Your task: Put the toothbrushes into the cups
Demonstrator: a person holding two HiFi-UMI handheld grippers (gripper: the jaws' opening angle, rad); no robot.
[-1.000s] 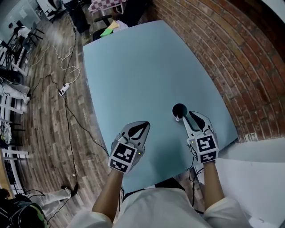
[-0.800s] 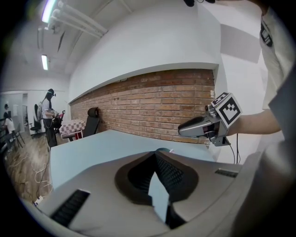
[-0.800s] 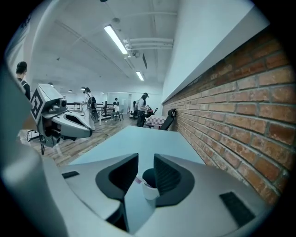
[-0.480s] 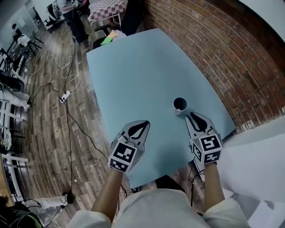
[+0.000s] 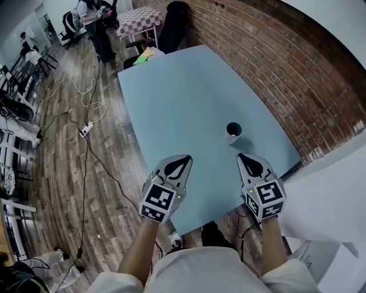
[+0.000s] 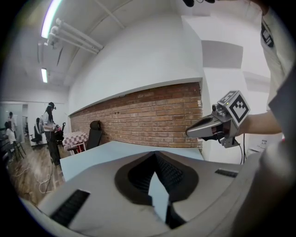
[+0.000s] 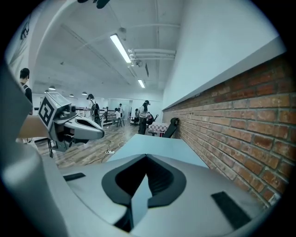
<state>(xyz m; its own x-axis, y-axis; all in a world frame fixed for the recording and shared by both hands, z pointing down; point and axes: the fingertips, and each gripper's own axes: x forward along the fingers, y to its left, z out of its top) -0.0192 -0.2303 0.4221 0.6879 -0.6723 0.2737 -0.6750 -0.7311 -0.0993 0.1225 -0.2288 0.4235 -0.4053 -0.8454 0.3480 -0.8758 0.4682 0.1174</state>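
A small dark cup (image 5: 233, 131) stands on the light blue table (image 5: 183, 97) near its right edge. Something pale shows at the cup's rim, too small to tell what. My right gripper (image 5: 243, 158) hovers just in front of the cup and apart from it. Its jaws are closing; their tips meet with nothing between them (image 7: 146, 156). My left gripper (image 5: 184, 161) is held further left over the table's front part, shut and empty (image 6: 155, 152). Each gripper view shows the other gripper: the right gripper (image 6: 210, 127) and the left gripper (image 7: 78, 127). No toothbrush is clearly visible.
A brick wall (image 5: 274, 63) runs along the table's right side. The wooden floor (image 5: 63, 149) on the left carries cables and a power strip (image 5: 84, 116). A black chair (image 5: 171, 23) and a checkered table (image 5: 140, 14) stand beyond the far end, with people further back.
Both grippers have drawn back from the cup toward me and risen. The right gripper, close against the cup a second ago, is now apart from it with its jaws shut.
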